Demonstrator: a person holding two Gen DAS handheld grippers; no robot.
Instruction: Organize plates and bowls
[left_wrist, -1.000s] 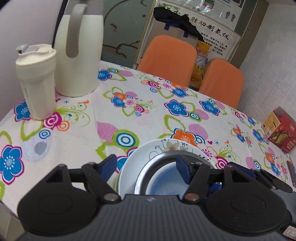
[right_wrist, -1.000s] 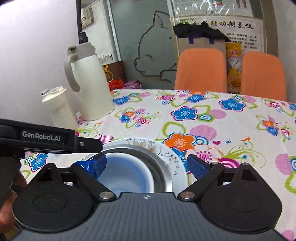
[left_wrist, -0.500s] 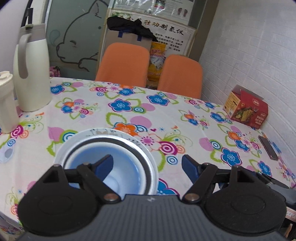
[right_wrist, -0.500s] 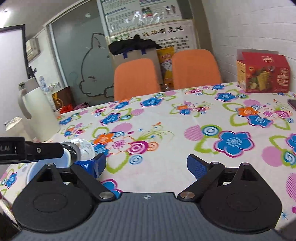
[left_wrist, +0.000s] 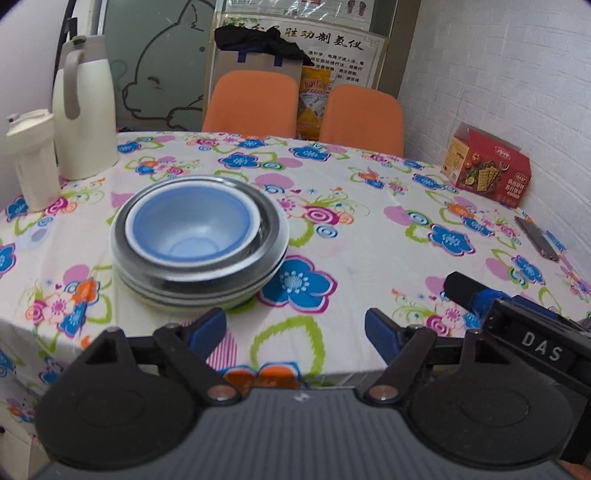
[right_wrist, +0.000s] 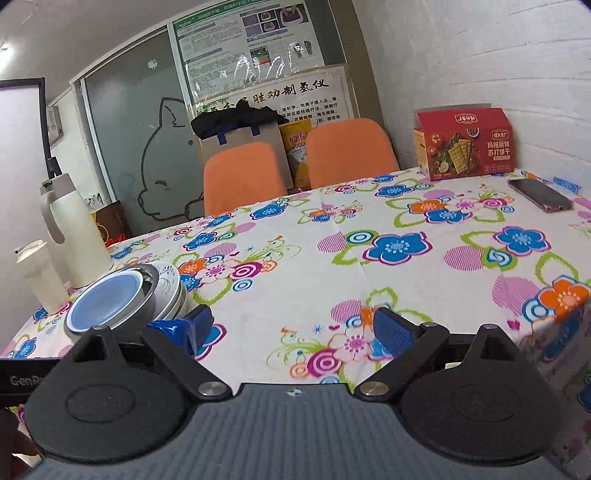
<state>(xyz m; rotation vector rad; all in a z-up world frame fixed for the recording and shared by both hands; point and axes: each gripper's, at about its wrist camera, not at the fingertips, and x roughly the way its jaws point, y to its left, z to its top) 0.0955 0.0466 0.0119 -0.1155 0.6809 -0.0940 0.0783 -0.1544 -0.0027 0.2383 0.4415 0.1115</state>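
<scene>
A blue bowl (left_wrist: 192, 229) sits nested in a steel bowl (left_wrist: 266, 229), and both rest on a white patterned plate (left_wrist: 275, 266) near the table's left front. The same stack shows low left in the right wrist view: blue bowl (right_wrist: 107, 299), plate (right_wrist: 168, 286). My left gripper (left_wrist: 295, 332) is open and empty, hanging over the table's front edge, short of the stack. My right gripper (right_wrist: 291, 330) is open and empty too, to the right of the stack above the flowered cloth. Its body (left_wrist: 517, 317) shows at the left wrist view's right side.
A tall white thermos jug (left_wrist: 83, 110) and a cream tumbler (left_wrist: 31, 158) stand at the back left. A red cracker box (left_wrist: 487, 170) and a phone (right_wrist: 539, 194) lie at the right. Two orange chairs (left_wrist: 306, 107) stand behind the flowered table (left_wrist: 369, 236).
Both grippers pulled back toward the table's front edge, away from the stack. The right one swung right; the stack slid from between its fingers to the lower left of its view.
</scene>
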